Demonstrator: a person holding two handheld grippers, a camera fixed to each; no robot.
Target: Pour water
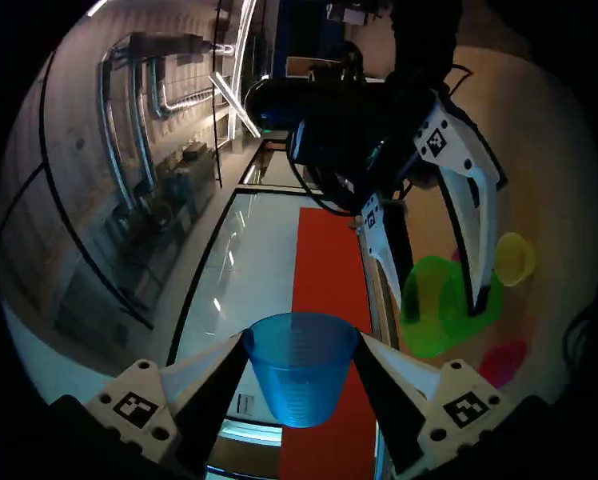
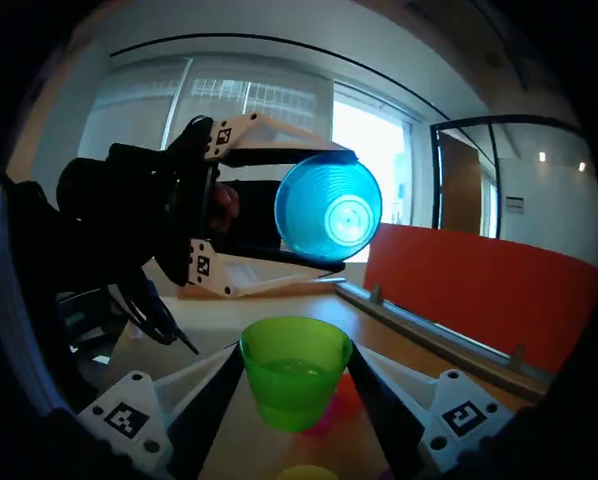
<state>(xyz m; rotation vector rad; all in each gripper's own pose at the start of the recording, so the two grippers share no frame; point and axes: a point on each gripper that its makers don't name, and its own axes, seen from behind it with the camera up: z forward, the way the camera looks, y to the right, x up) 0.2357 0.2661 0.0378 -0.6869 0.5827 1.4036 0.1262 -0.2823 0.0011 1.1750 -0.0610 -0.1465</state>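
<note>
The blue cup (image 1: pixel 300 376) sits between the fingers of my left gripper (image 1: pixel 299 346), which is shut on it. In the right gripper view the blue cup (image 2: pixel 328 206) lies tipped on its side in the left gripper (image 2: pixel 343 208), its base facing the camera, above and behind the green cup (image 2: pixel 295 384). My right gripper (image 2: pixel 295 352) is shut on the green cup, which stands upright with some liquid in it. In the left gripper view the right gripper (image 1: pixel 439 308) holds the green cup (image 1: pixel 427 328) over the wooden table.
A yellow cup (image 1: pixel 515 258) and a pink cup (image 1: pixel 503 362) stand on the table near the green one; the pink cup (image 2: pixel 343 400) is just behind it. A red panel (image 2: pixel 491 288) runs along the table's far edge (image 2: pixel 427 336). A hand (image 2: pixel 223 204) holds the left gripper.
</note>
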